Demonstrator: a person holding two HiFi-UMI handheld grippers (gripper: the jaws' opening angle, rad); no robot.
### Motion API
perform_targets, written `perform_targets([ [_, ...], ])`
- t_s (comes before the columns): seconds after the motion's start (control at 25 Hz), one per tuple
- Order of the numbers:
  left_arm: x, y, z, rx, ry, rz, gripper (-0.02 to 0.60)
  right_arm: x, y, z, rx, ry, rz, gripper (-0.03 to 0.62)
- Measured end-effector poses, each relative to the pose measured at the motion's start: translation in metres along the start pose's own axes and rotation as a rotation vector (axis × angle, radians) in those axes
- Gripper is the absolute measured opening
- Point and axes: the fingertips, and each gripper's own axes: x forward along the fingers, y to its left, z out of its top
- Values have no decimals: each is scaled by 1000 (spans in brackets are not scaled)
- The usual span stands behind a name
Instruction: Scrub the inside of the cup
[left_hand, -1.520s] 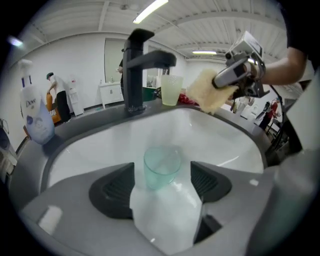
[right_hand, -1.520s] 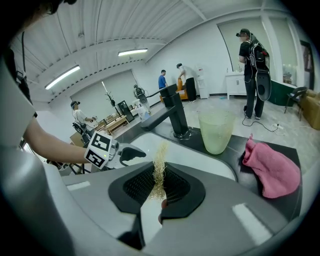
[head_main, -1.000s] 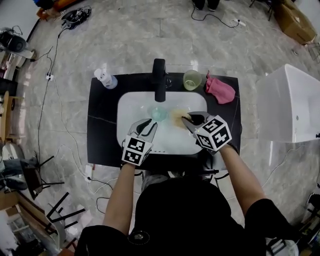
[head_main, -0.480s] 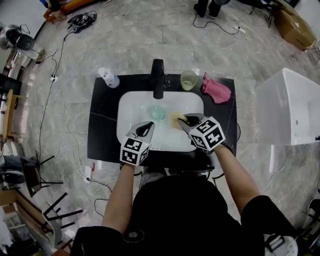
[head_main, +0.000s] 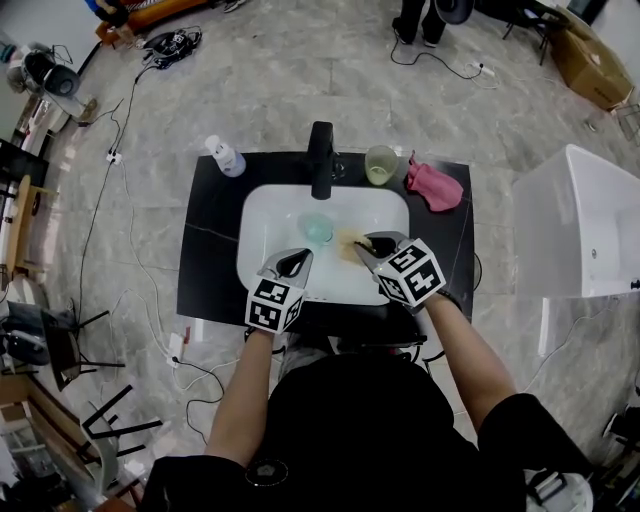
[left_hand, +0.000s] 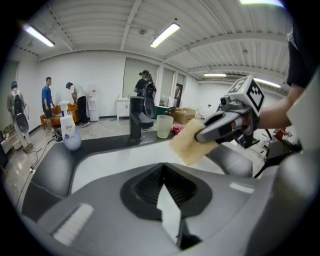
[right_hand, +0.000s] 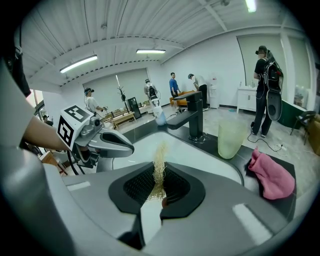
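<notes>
A pale teal cup stands in the white sink basin, under the black faucet. My left gripper hovers over the basin's near left part, short of the cup; its jaws are shut with nothing between them. My right gripper is shut on a yellow sponge, held over the basin just right of the cup. The right gripper view has the sponge edge-on between the pads and the left gripper across from it. The teal cup is hidden in both gripper views.
A yellow-green cup and a pink cloth sit on the black counter behind the basin at right. A soap bottle stands at the back left. People stand in the room beyond.
The left gripper's jaws, open a second ago, have closed on nothing. The right gripper with the sponge has stayed in place.
</notes>
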Motion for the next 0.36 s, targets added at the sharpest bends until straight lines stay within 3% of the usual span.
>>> perform_targets([
  [0.36,-12,0,-16,-11,21,1,3,2,16,-9,-5,21,0,41],
])
